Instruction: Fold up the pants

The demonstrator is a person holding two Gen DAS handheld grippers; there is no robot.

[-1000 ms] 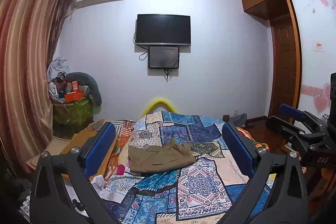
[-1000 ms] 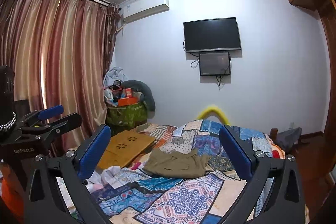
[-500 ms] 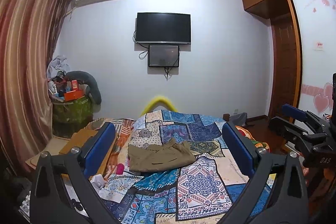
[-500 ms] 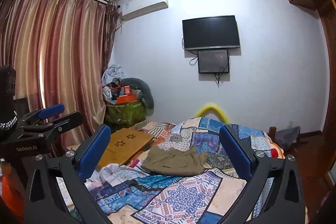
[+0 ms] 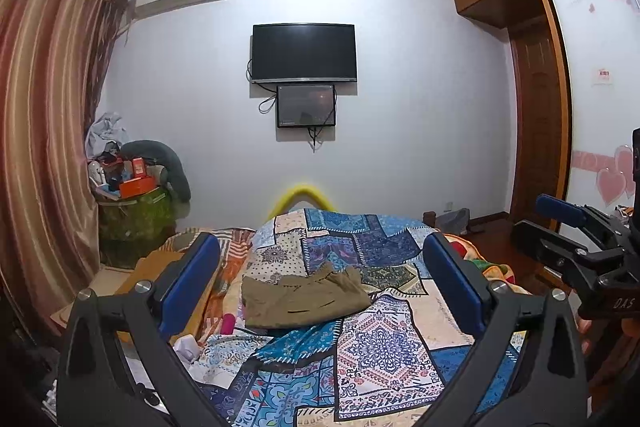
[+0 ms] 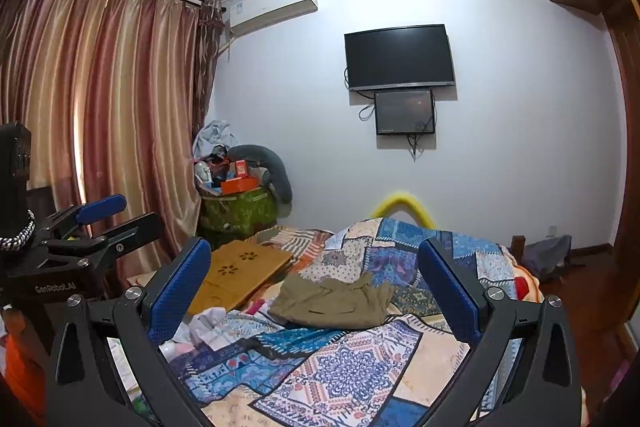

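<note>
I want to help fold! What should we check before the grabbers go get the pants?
1. Left gripper open and empty: ok.
2. Right gripper open and empty: ok.
3. Pants in view on the patchwork quilt: ok.
4. Nothing lying on top of the pants: ok.
5. Pants spread flat for folding: not ok, they lie bunched.
6. Waistband and leg ends found: cannot tell.

The right hand-held gripper (image 6: pixel 314 291) is wide open, its 2 blue fingers (image 6: pixel 178 291) spread apart above the bed (image 6: pixel 360 367). Brown pants (image 6: pixel 334 301) lie bunched on the patchwork blanket. The left hand-held gripper (image 6: pixel 108 217) shows at the left edge, also open.
</note>
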